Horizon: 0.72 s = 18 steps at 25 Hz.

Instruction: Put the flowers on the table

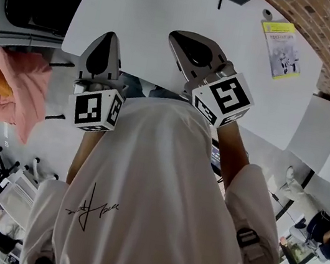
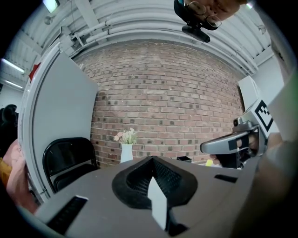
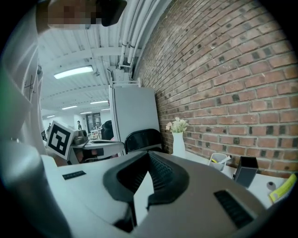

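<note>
Two tongs are seen — left tongs (image 2: 152, 160) and right tongs (image 3: 149, 155) — both pressed together, nothing held. One bunch of flowers (image 3: 177, 125) is kept in one white vase (image 3: 178, 145) on the worktop (image 3: 200, 159), near the middle of the frame.

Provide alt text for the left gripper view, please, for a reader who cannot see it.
The left hand-held gripper, jaws shut and empty, points toward a white vase of flowers before a brick wall. A black chair is at left; the right hand-held gripper at right.
</note>
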Motion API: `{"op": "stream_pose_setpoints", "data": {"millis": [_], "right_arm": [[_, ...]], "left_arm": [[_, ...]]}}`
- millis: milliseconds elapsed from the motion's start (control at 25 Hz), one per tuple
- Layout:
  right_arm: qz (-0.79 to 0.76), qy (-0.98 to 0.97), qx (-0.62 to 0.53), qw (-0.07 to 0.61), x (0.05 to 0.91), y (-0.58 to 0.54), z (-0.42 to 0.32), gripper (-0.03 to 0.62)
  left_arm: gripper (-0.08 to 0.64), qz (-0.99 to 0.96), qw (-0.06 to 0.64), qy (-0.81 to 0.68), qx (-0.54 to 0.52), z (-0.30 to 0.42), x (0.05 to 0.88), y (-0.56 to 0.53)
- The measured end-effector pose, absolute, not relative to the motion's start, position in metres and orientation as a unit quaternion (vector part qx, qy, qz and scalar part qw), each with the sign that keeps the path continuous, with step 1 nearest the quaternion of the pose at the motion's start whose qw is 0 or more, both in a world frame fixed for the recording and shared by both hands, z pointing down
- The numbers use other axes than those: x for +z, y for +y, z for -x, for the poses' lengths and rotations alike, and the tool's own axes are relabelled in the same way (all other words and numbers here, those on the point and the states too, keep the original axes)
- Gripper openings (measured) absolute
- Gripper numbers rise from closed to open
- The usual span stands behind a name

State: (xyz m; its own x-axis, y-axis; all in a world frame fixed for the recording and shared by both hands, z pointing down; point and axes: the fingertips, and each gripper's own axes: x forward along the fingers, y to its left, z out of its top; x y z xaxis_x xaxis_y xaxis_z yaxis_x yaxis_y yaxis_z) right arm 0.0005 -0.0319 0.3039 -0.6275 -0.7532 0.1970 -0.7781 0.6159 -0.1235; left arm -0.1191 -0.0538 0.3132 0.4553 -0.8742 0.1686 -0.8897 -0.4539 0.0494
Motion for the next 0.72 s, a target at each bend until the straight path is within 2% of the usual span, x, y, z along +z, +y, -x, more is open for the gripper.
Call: {"op": "stream_pose_setpoints", "data": {"millis": [720], "right_arm": [[-0.397,-0.912,0.106,0.001,0.274,-0.033,-0.032,0.025]], "left_arm": [[0.005,-0.855,0.053,-0.514,0.042,0.098,0.296,-0.059]]}}
